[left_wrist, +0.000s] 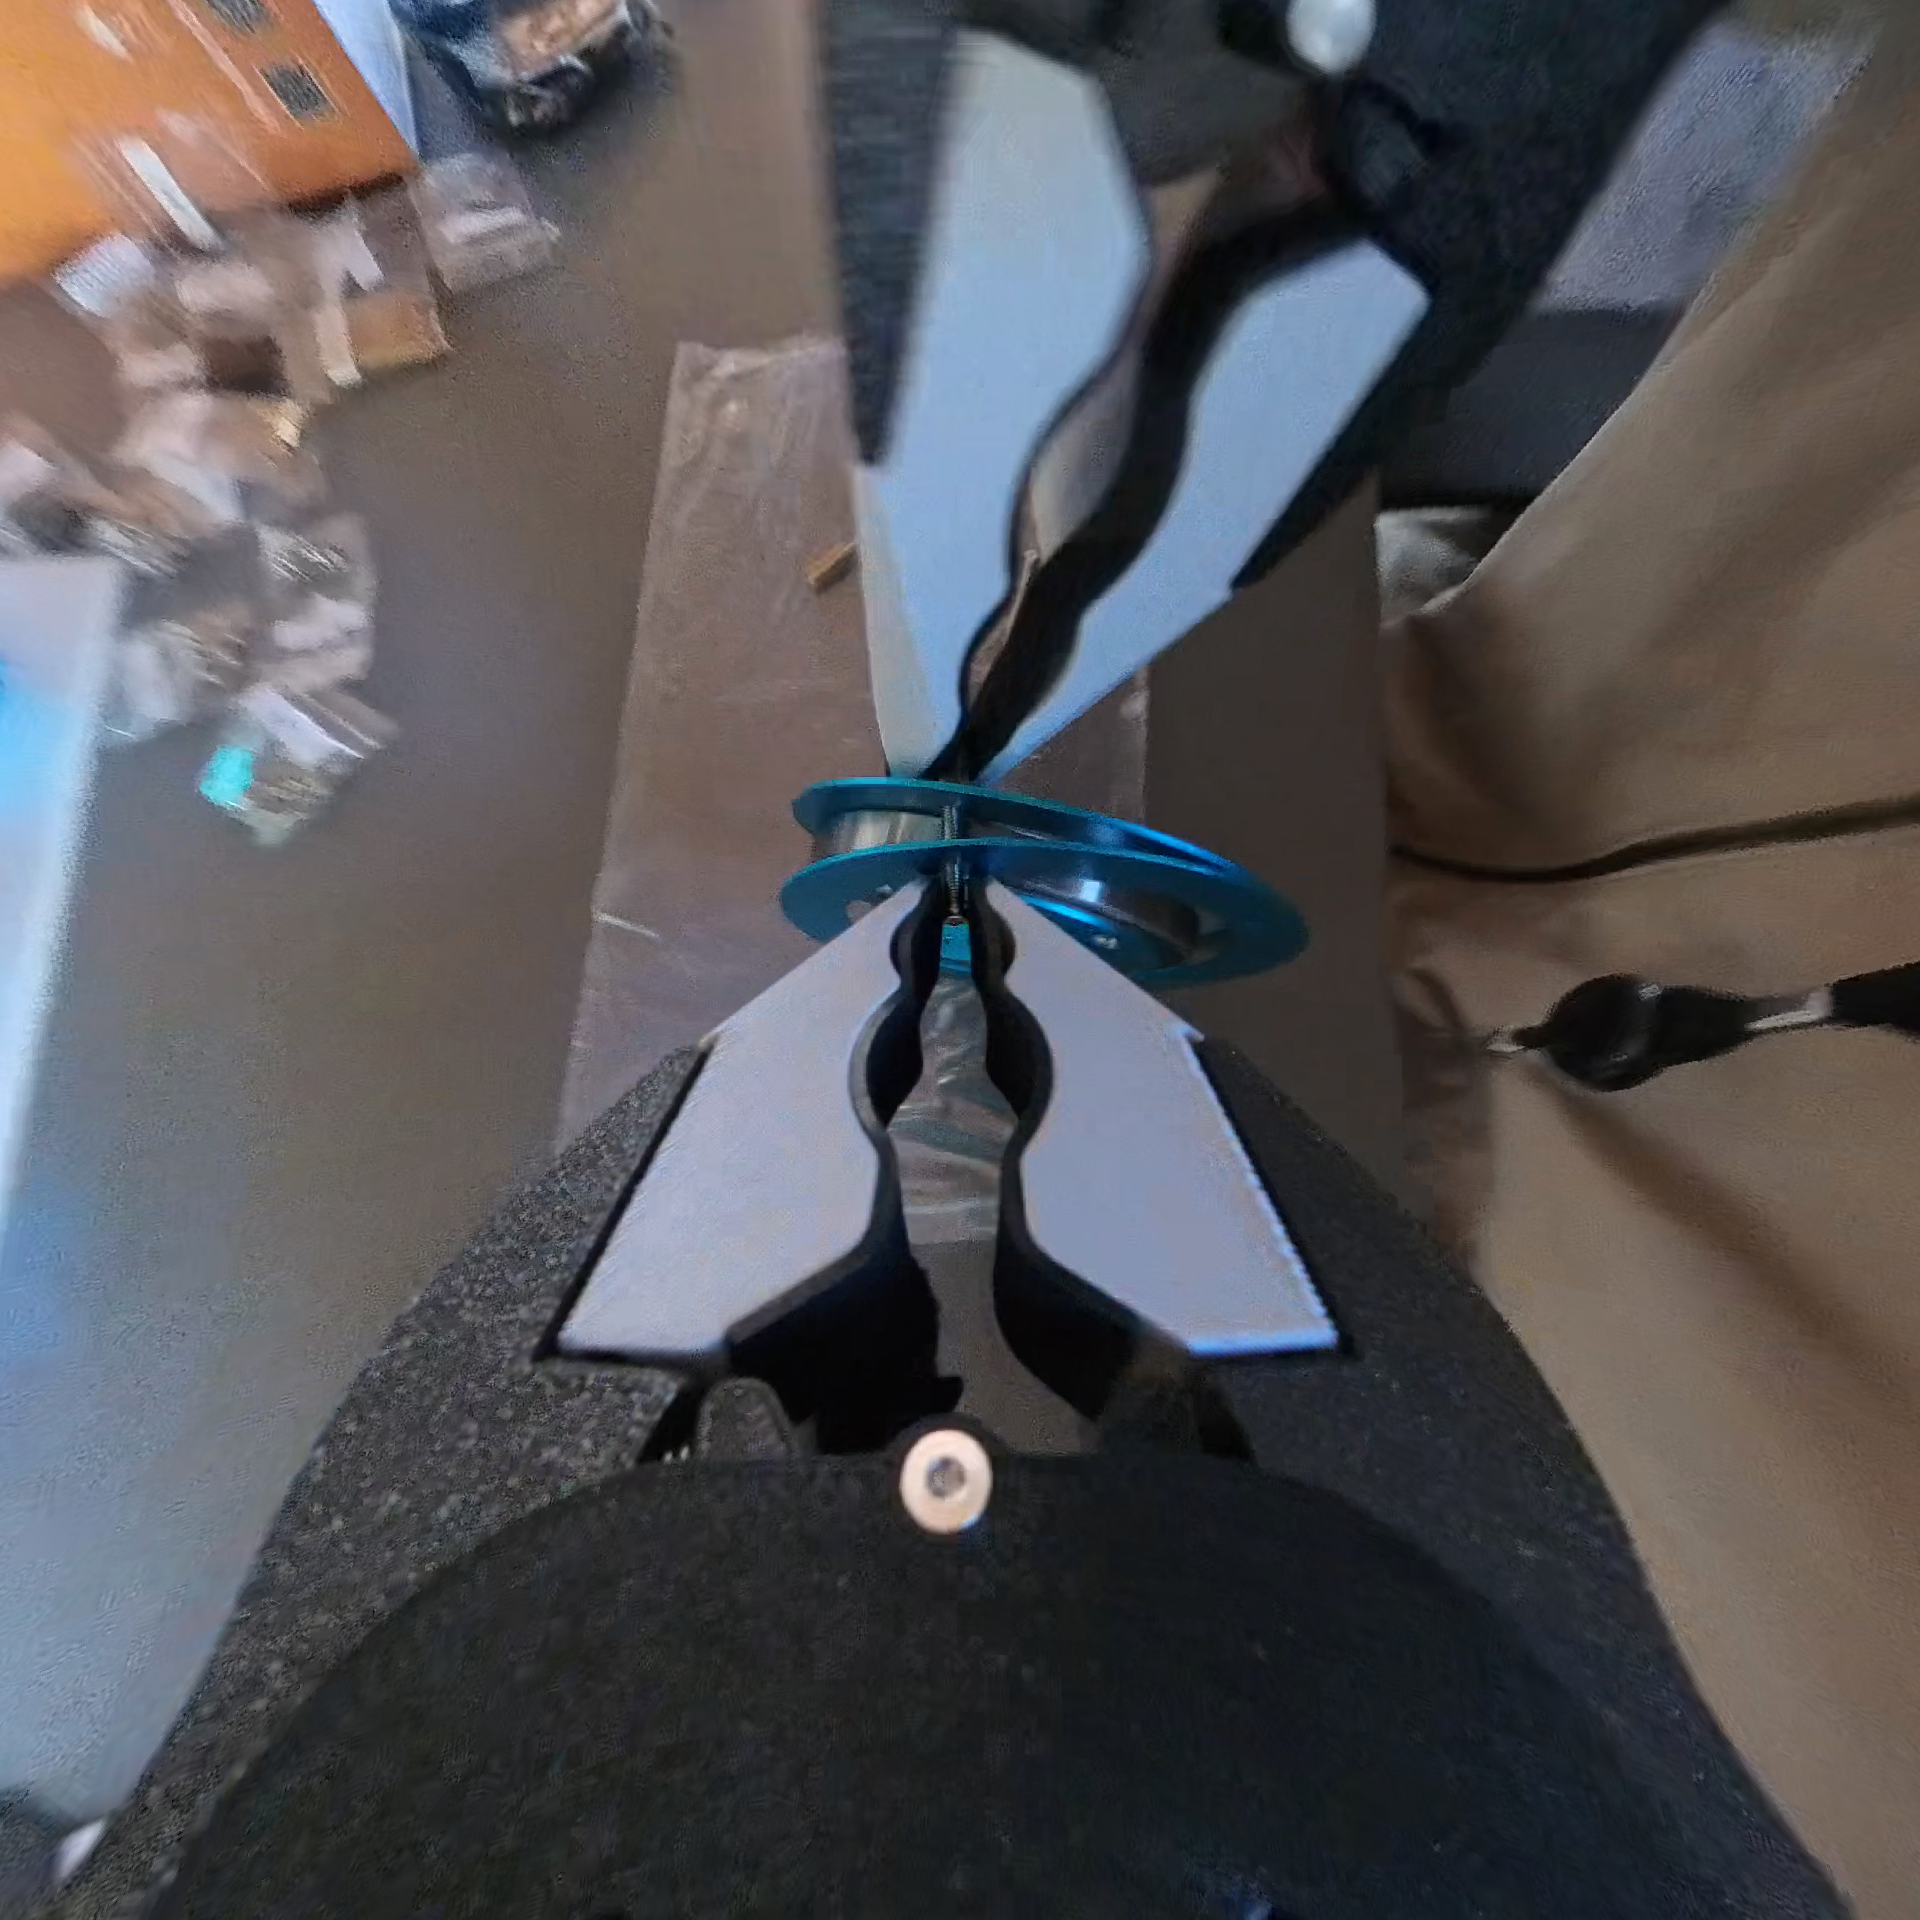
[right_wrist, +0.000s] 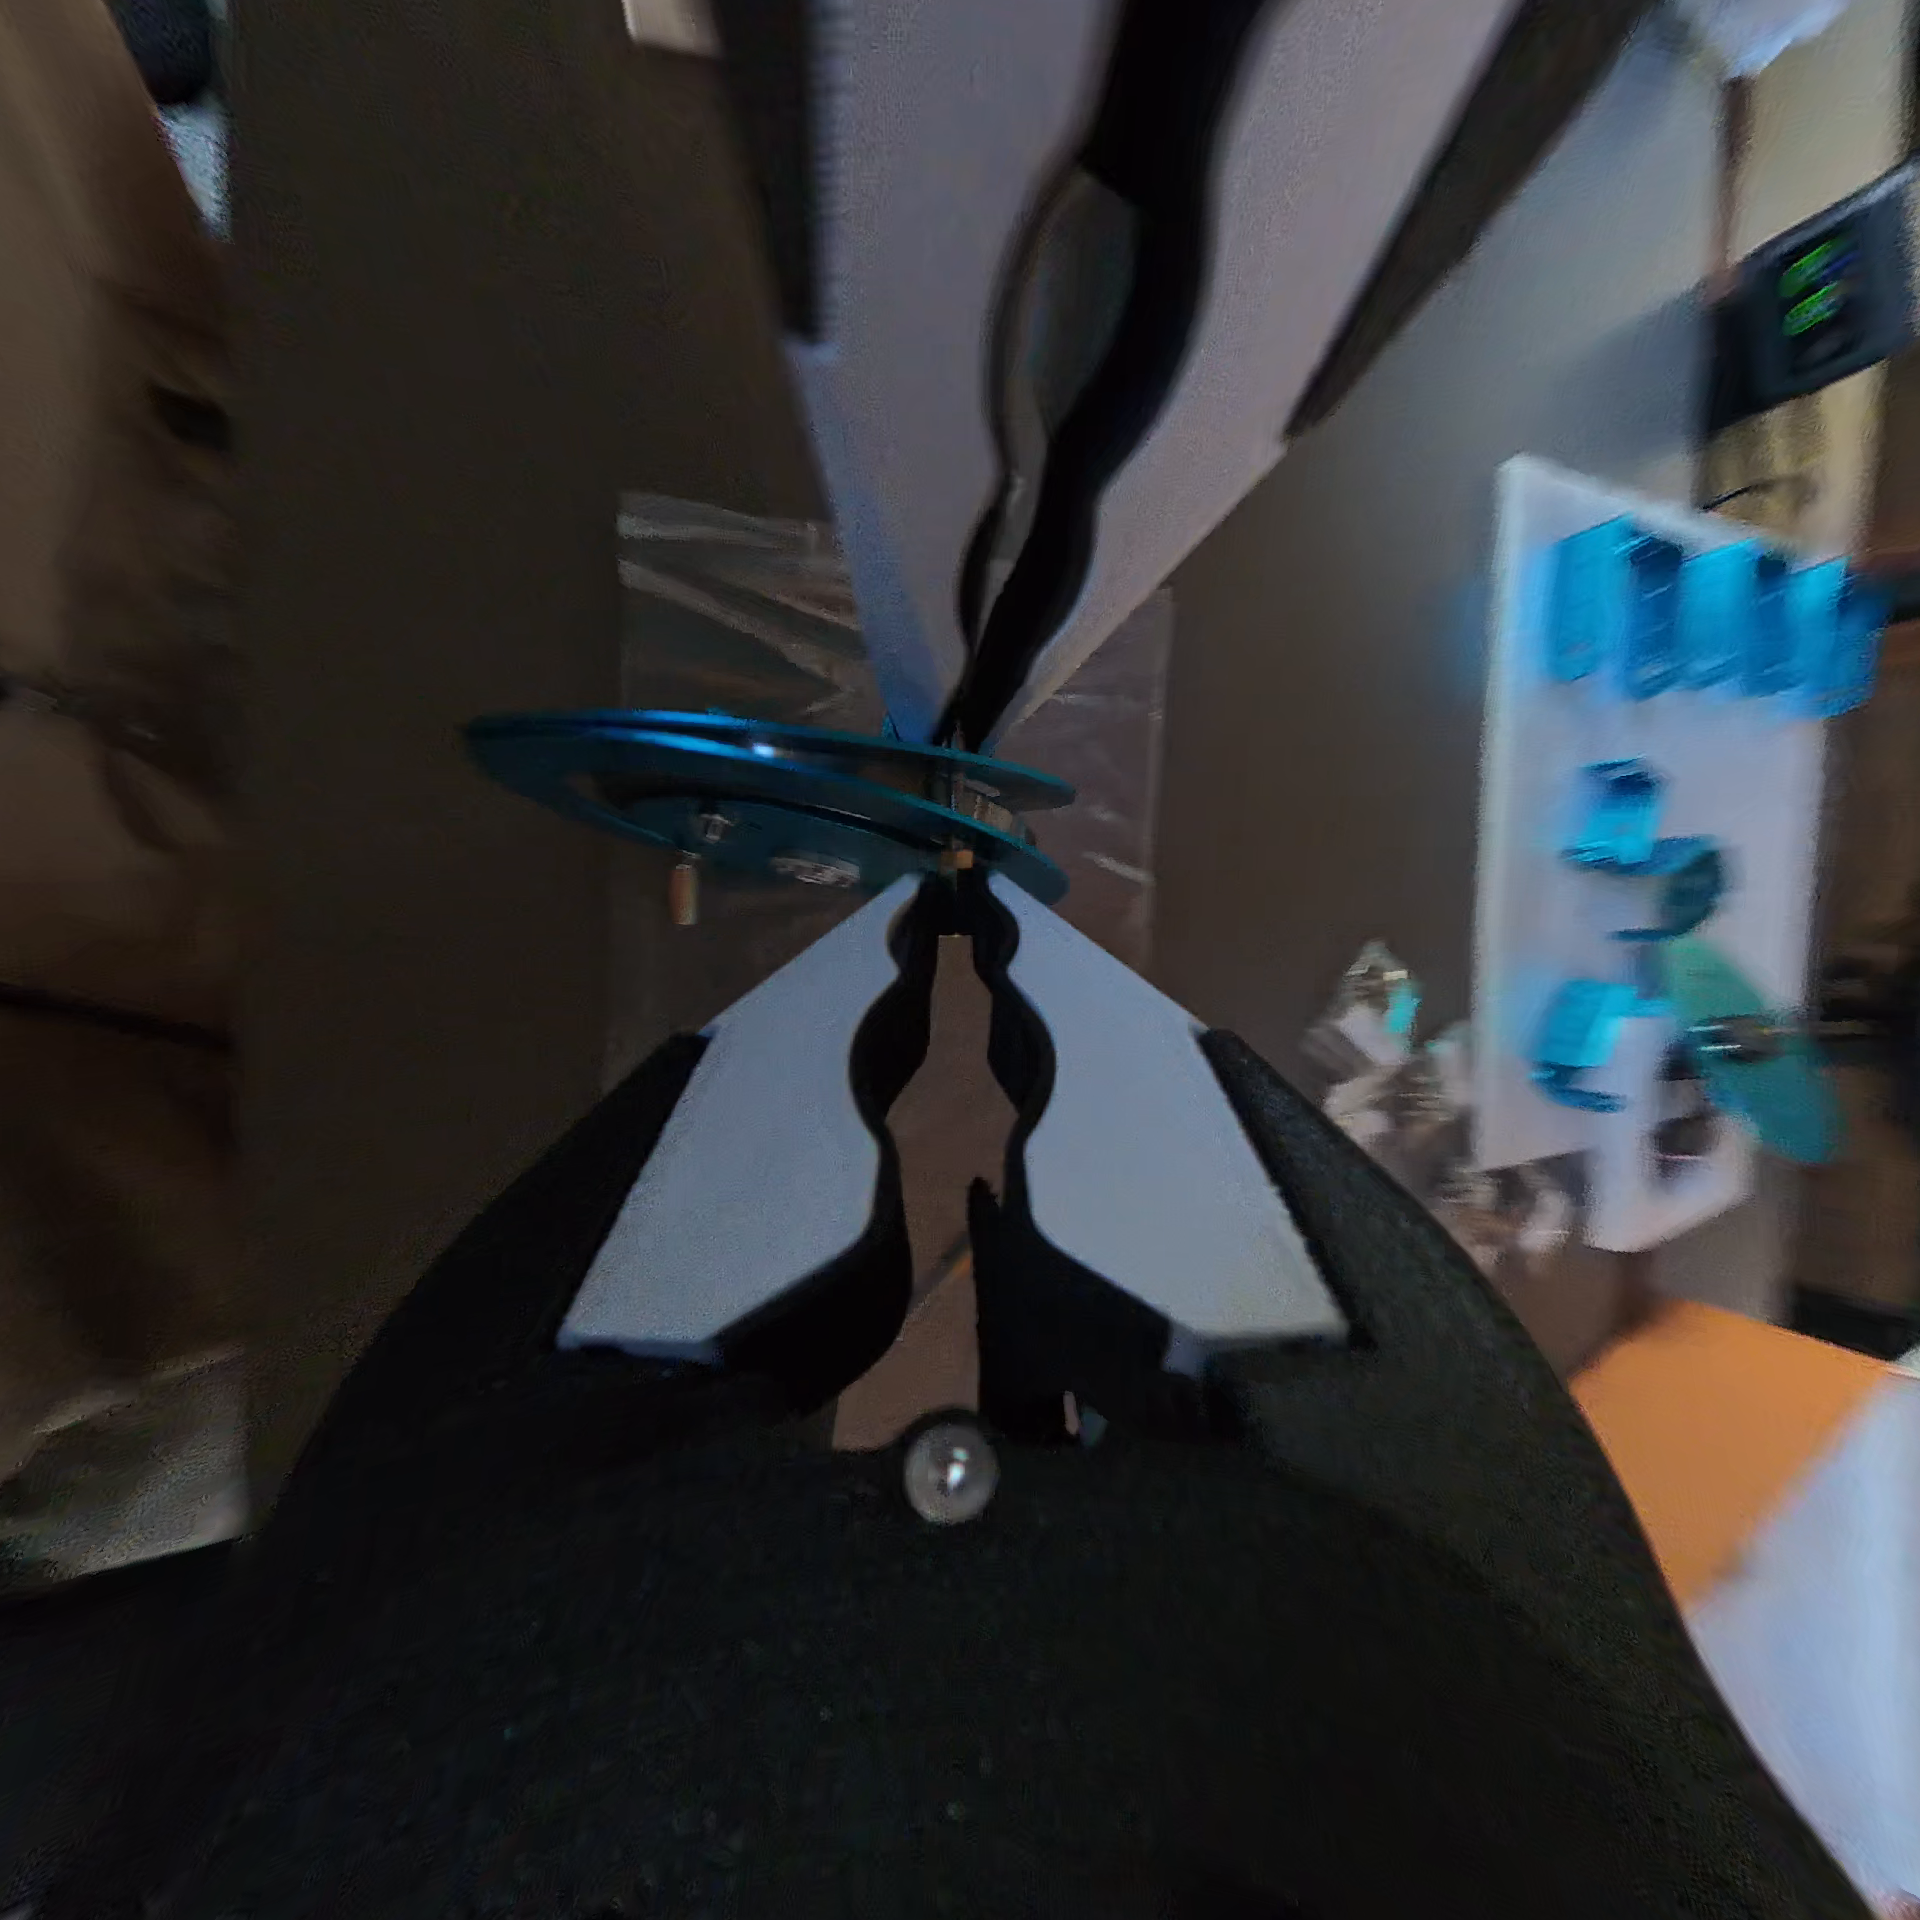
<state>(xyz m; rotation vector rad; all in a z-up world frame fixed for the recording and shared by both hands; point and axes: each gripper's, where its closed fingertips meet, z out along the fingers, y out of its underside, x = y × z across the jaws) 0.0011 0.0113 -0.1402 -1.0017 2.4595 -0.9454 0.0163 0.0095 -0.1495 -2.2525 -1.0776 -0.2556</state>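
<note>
Two grippers meet tip to tip at the centre of both views, each clenched on the same small assembly: two blue discs stacked one over the other with a gap between them, joined by a thin screw.

In the left wrist view the left gripper reaches up from the bottom of the frame. Its fingers are almost closed, pinching the lower end of the screw just under the lower disc. The right gripper comes down from the upper middle of the frame and nips the assembly from above. The discs lie nearly flat across the frame, tilted slightly down to the right, and the screw runs up and down between the two sets of tips.

In the right wrist view the right gripper is at the bottom, clenched on the screw end, and the left gripper enters from the top. Here the discs stretch toward the left of the frame.

Behind lies a clear plastic sheet on the brown tabletop. One white board with blurred blue parts stands at the right of the right wrist view.
</note>
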